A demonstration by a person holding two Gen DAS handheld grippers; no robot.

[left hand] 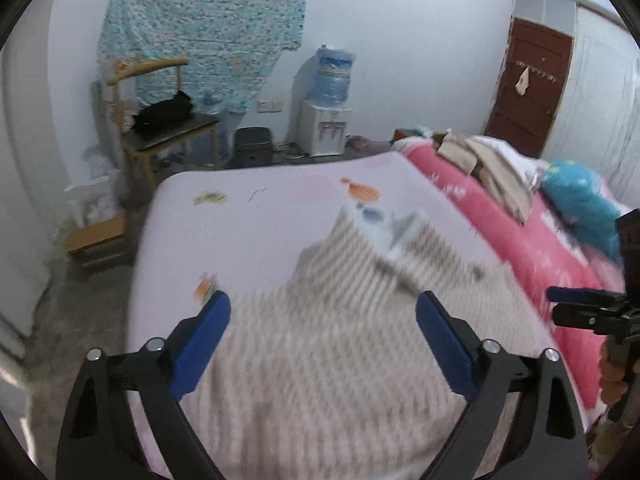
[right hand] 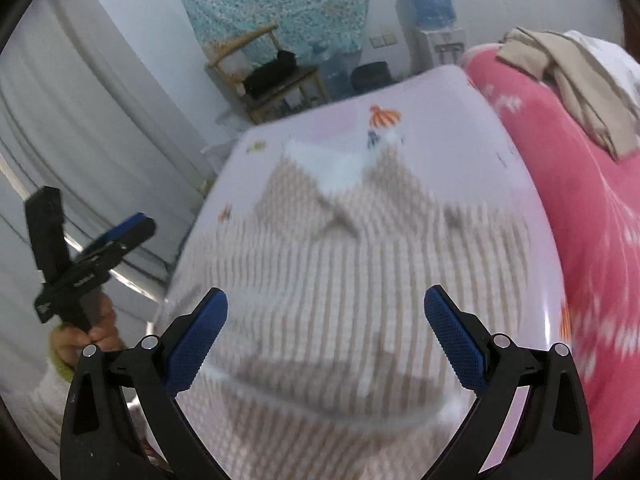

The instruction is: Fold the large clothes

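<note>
- Both of your tongs are wide apart and holding nothing: the left tongs (left hand: 323, 312) and the right tongs (right hand: 326, 308) hang above the striped sweater (right hand: 360, 272), pads clear of the knit.
- The sweater lies flat on the lilac sheet (left hand: 260, 232) of the bed, collar at the far end, hem towards you. A fold already seems to run across the near part.
- Looks to me like you're between folds, so pick your next corners before dropping back down.
- Come down on the two near edges together, one tong per side, and pinch all the layers.
- Lift evenly so the knit doesn't stretch or skew.
- Stay clear of the pink blanket (right hand: 580, 208) on the right.
</note>
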